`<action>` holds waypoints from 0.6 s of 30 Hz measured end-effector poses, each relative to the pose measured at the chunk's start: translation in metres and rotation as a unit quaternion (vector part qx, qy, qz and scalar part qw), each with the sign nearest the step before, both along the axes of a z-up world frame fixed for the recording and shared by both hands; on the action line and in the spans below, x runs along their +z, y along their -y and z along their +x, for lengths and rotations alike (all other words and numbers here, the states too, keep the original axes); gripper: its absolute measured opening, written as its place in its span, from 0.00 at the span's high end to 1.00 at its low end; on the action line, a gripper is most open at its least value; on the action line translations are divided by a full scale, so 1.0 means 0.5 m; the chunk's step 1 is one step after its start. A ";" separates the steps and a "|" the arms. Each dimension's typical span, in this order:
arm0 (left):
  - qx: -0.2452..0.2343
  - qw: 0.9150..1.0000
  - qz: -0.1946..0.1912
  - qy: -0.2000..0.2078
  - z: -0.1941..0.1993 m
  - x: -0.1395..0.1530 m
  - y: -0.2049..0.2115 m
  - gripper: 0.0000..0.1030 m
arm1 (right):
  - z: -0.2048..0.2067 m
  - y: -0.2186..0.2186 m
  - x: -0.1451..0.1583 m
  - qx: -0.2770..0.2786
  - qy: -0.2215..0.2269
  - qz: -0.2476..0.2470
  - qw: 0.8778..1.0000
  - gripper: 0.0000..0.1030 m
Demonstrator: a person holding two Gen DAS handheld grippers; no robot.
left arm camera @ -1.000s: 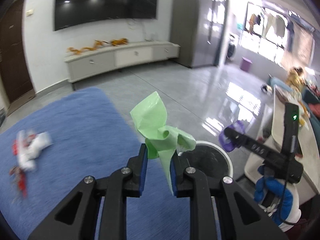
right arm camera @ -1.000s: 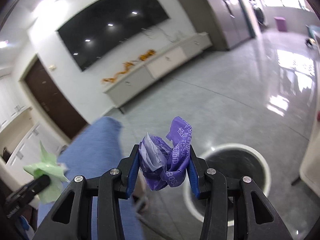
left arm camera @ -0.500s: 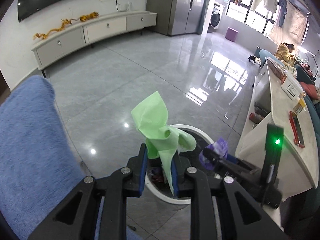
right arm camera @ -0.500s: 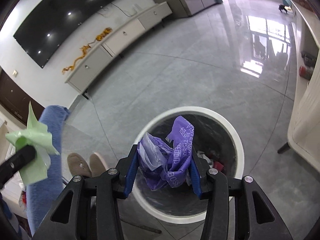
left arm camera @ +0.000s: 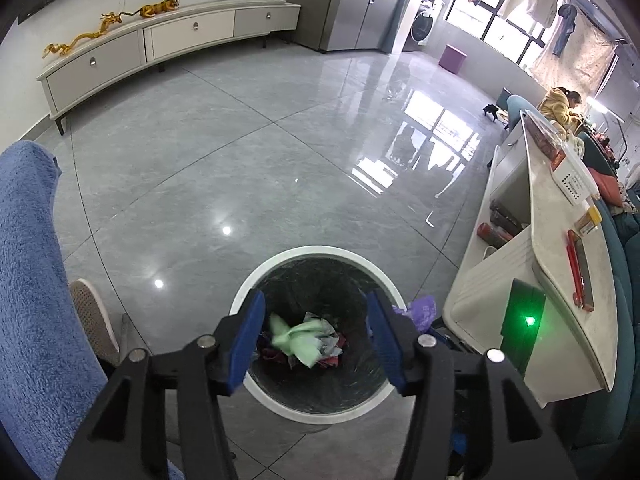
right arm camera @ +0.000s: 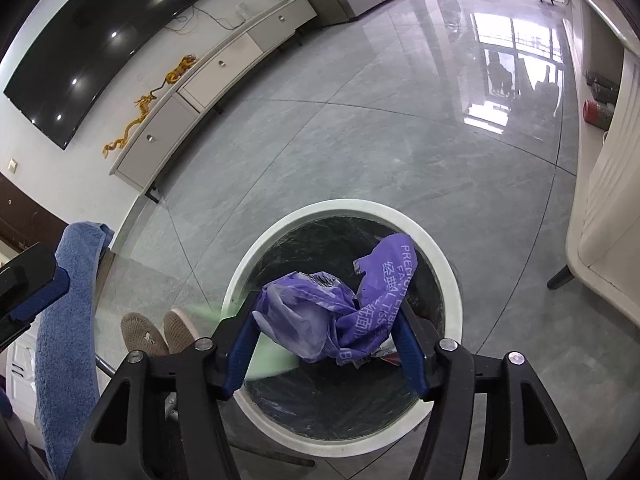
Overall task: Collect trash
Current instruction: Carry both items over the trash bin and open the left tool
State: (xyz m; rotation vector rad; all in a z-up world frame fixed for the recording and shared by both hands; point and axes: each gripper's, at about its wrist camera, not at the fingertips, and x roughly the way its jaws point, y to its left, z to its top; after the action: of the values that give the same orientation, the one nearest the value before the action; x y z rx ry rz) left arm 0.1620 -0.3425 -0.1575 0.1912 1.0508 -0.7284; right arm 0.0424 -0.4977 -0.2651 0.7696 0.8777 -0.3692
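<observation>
A round white-rimmed trash bin with a black liner stands on the grey floor, also in the right wrist view. My left gripper is open above it, and the green wrapper lies among the trash inside. My right gripper hangs over the bin with the purple plastic wrapper between its widely spread fingers; whether they still pinch it is unclear. A green blur shows at the bin's left edge. The purple wrapper also peeks out in the left wrist view.
A blue towel-covered surface lies to the left. A person's shoes stand beside the bin. A white counter with small items runs along the right. A low TV cabinet lines the far wall.
My left gripper opened and the green wrapper dropped into the bin. My right gripper's fingers have spread wider around the purple wrapper, and both grippers moved closer over the bin.
</observation>
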 end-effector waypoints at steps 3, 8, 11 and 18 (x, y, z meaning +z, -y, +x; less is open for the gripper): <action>0.000 1.000 -0.004 -0.004 -0.004 0.003 0.000 0.49 | 0.000 0.001 0.001 -0.004 -0.001 0.000 1.000 0.39; 0.005 1.000 -0.010 0.015 -0.018 0.015 -0.014 0.49 | -0.006 0.004 0.006 -0.013 0.000 0.001 1.000 0.38; 0.015 0.999 -0.022 0.035 -0.026 0.034 -0.035 0.49 | -0.009 0.001 0.018 -0.016 0.004 -0.002 1.000 0.38; 0.036 0.995 -0.056 0.077 -0.046 0.094 -0.089 0.49 | -0.011 -0.015 0.076 -0.010 0.027 -0.025 0.999 0.38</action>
State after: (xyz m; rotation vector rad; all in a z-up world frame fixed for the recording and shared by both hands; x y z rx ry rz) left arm 0.1392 -0.2982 -0.1106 0.1111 0.8631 -0.6941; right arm 0.0368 -0.4903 -0.2272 0.7397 0.8071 -0.3849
